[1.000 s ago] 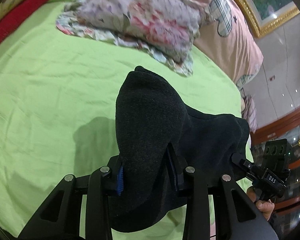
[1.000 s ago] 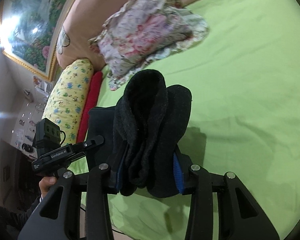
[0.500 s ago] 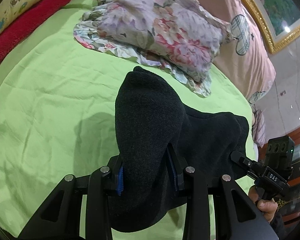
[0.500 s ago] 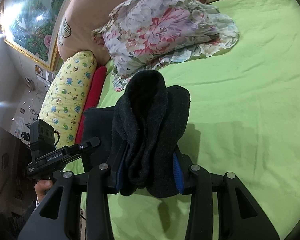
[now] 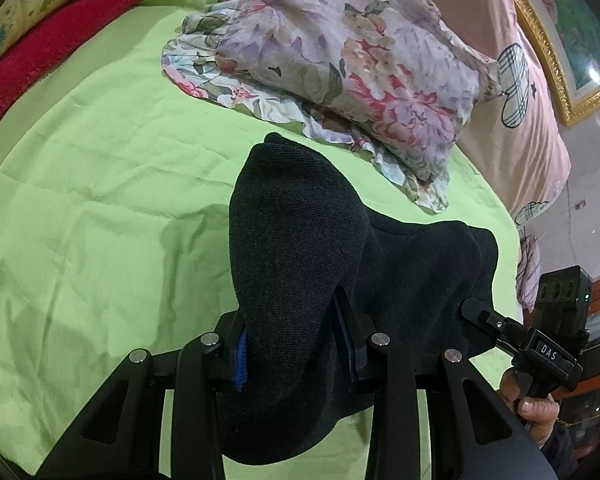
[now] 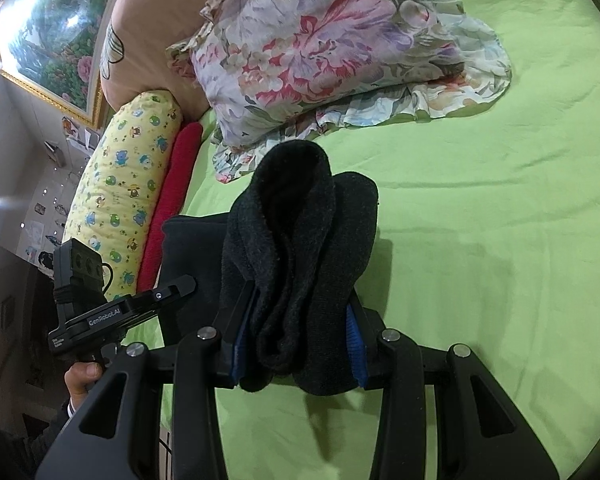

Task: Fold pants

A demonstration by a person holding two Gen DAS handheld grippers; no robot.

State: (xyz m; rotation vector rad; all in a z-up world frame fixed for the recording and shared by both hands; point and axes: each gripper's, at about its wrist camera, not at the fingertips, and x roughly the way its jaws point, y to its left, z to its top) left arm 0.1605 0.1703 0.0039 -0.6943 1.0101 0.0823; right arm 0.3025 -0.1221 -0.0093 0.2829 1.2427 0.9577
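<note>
- The bed (image 5: 100,200), under a green sheet, carries a floral pillow (image 5: 340,60).
- My dark pants (image 5: 300,248) hang bunched above it.
- My left gripper (image 5: 296,344) and right gripper (image 6: 300,336) each clamp the cloth.

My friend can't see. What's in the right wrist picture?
The right tool pinches a bunched fold of black pants above a green bedsheet. A flowery pillow lies beyond, and the left tool holds the pants too.
</note>
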